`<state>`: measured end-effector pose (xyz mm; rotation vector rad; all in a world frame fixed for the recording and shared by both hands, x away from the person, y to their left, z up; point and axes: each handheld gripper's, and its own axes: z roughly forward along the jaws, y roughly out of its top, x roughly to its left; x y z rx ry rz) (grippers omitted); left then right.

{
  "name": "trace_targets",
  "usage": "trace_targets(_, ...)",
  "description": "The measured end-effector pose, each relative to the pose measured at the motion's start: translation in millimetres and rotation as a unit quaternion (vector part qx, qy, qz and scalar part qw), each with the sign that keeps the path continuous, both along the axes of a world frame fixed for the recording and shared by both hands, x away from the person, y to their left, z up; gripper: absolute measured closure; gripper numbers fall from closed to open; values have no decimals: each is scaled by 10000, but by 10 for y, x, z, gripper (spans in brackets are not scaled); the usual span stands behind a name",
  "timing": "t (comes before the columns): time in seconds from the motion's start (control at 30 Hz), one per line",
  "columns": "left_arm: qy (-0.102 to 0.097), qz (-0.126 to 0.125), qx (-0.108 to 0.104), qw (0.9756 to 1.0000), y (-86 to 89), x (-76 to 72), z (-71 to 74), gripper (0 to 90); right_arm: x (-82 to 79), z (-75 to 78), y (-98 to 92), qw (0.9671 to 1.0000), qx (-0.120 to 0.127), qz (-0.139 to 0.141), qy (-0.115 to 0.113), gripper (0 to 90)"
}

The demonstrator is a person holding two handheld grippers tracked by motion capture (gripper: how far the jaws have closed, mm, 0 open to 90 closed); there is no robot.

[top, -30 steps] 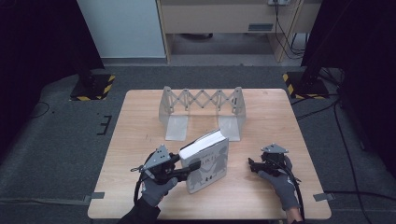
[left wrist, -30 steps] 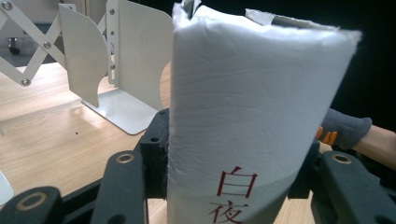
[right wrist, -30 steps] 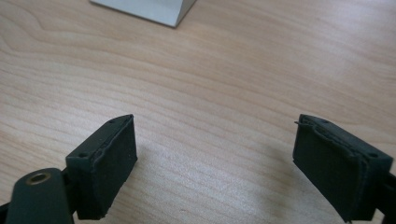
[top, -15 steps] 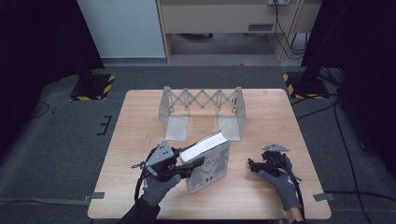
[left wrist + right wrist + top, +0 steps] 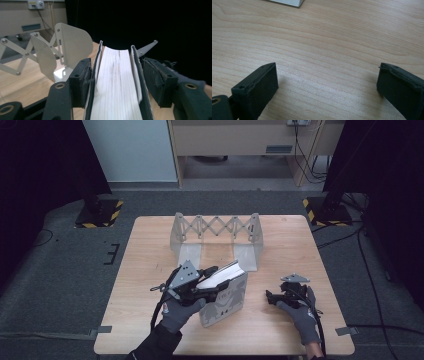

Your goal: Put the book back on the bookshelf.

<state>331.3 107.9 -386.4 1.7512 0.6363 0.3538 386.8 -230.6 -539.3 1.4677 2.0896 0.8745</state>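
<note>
A thick book (image 5: 227, 300) with a grey patterned cover stands tilted on its edge on the wooden table (image 5: 150, 250). My left gripper (image 5: 216, 282) reaches in from the left and straddles its upper edge. In the left gripper view the white page block (image 5: 117, 82) lies between the jaws with a pad against each cover. These jaws have just been opening, and the book is still between them. My right gripper (image 5: 270, 296) rests low at the table's right, apart from the book. Its jaws (image 5: 327, 82) stand wide open over bare wood.
A white metal expanding book rack (image 5: 216, 227) stands at the table's back middle, just behind the book; one of its end plates (image 5: 72, 42) shows close by in the left gripper view. Black stands with striped bases flank the table on the floor.
My left gripper has risen a little along the book, and the book's upper edge has come up with it. The right hand has stayed where it was.
</note>
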Motion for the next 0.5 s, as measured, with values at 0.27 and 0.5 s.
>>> trace_targets(0.27, 219, -167, 244, 9993, -94, 76, -84, 327, 1, -1, 8, 10000, -9, -6, -3, 33)
trace_targets(0.5, 229, -82, 399, 9989, -117, 66, -77, 310, 0, -1, 11, 10000, -13, -6, 8, 31)
